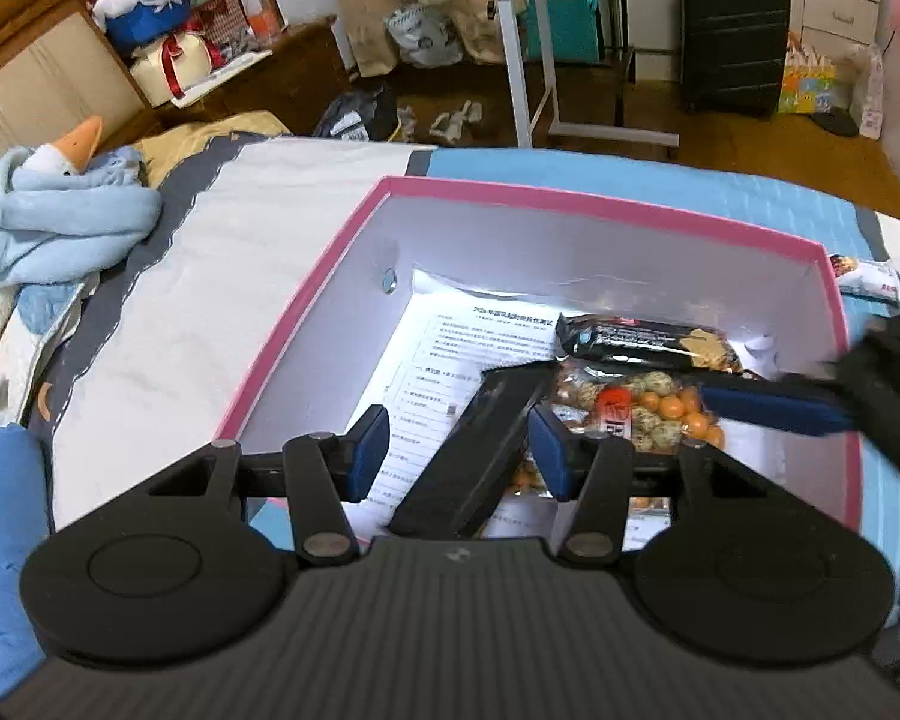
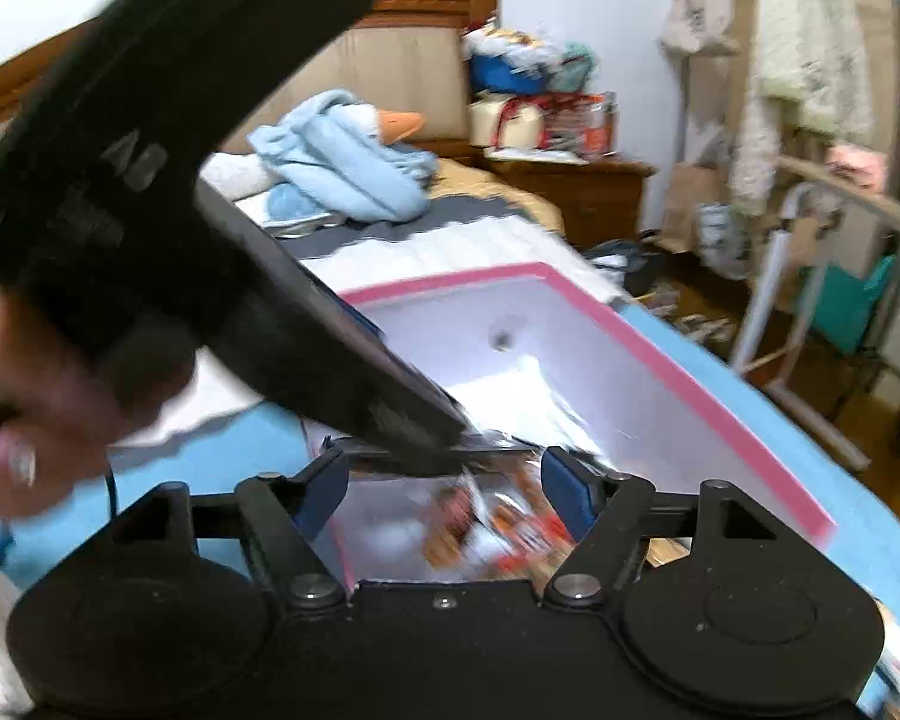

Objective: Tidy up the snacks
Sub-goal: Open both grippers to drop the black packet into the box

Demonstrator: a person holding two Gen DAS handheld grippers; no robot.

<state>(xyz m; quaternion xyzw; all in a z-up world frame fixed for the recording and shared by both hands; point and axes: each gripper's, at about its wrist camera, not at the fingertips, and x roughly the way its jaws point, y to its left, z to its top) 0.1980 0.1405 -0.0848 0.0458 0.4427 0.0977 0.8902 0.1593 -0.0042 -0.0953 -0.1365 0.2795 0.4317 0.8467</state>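
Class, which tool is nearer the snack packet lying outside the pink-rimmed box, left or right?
Right. The right tool reaches in over the box wall beside the snack packet; the left tool hangs farther off, above the printed sheet inside the box.

In the left wrist view, the pink-rimmed box (image 1: 600, 204) lies open-topped. Its left half, over the printed sheet (image 1: 450, 348), is free. The right half is crowded by the nut bag (image 1: 648, 408), the black cracker pack (image 1: 648, 342) and the right gripper (image 1: 774, 402) reaching in from the right edge.
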